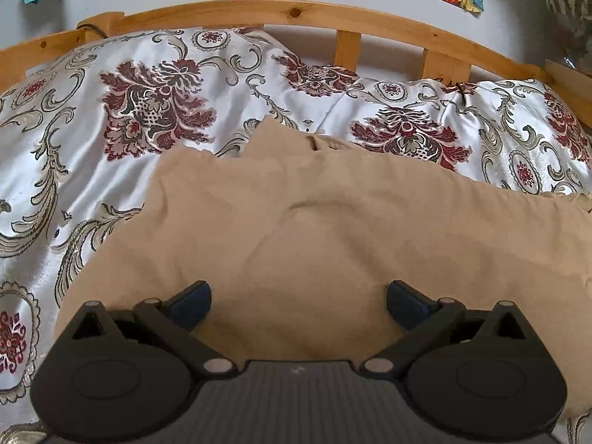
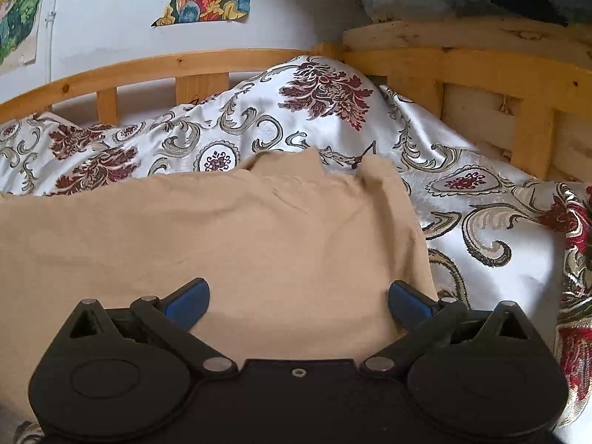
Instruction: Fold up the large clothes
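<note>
Both jaws wide, holding nothing — left gripper and right gripper hover over the tan garment lying on the satin bedspread. You risk pinching the slick bedspread too — or just one layer.

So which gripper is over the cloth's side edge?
The right gripper: the tan cloth ends beside its right finger, bedspread beyond. The left gripper sits farther in.

Tan garment, plain, unpatterned. Bedspread beneath it: silvery white satin, maroon floral medallions, grey-gold scrolls. Bed frame behind the garment: honey-yellow pine (knots visible). Gripper pads: blue on black.
</note>
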A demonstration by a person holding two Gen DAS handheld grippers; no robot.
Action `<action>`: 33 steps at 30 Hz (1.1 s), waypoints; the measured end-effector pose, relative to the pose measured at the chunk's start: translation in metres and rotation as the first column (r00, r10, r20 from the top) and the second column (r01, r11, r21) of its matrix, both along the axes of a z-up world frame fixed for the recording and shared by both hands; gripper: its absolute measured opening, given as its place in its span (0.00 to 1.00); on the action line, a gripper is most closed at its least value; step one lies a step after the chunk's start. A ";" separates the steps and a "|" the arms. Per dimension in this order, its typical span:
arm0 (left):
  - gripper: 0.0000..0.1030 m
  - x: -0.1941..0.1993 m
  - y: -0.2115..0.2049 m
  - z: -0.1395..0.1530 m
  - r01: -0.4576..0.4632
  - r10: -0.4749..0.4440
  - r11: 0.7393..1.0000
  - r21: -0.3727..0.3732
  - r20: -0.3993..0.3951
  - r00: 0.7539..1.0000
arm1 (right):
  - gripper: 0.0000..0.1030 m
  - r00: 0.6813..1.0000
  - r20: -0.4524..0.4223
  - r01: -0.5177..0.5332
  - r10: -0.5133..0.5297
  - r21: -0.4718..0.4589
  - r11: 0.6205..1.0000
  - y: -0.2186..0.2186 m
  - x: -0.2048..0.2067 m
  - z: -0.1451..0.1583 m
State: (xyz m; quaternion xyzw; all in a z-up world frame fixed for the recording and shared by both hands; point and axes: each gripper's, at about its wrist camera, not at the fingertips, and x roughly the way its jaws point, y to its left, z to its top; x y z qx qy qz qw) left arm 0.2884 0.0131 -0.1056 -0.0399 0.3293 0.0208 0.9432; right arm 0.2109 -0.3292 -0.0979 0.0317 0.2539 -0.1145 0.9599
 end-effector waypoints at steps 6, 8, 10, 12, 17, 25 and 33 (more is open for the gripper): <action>1.00 0.000 0.000 0.001 0.002 -0.002 1.000 -0.006 -0.005 1.000 | 0.99 1.000 -0.003 0.021 -0.021 0.009 1.000 -0.002 0.001 0.009; 1.00 0.000 0.002 0.001 0.010 -0.011 1.000 -0.007 -0.005 1.000 | 0.99 0.996 0.051 0.067 -0.067 -0.012 0.998 0.004 -0.001 0.024; 1.00 -0.001 0.003 0.000 0.018 -0.018 1.000 -0.007 -0.002 1.000 | 0.99 0.990 0.136 0.036 -0.031 -0.035 0.999 0.016 0.001 0.041; 1.00 -0.001 0.003 0.000 0.024 -0.024 1.000 -0.004 -0.001 1.000 | 0.99 0.990 0.134 -0.034 0.043 -0.066 0.997 0.032 0.019 0.054; 1.00 -0.001 0.006 0.000 0.048 -0.049 0.999 -0.009 -0.003 0.999 | 0.99 0.978 0.014 -0.205 0.209 -0.144 0.968 0.075 0.085 0.055; 1.00 -0.001 0.008 0.001 0.072 -0.072 0.997 -0.007 -0.009 0.997 | 0.99 0.956 -0.150 -0.270 0.254 -0.103 0.957 0.086 0.120 0.025; 1.00 -0.029 0.021 0.021 0.116 -0.128 0.983 -0.140 -0.075 0.989 | 0.99 0.946 -0.147 -0.289 0.289 0.022 0.957 0.071 0.046 0.064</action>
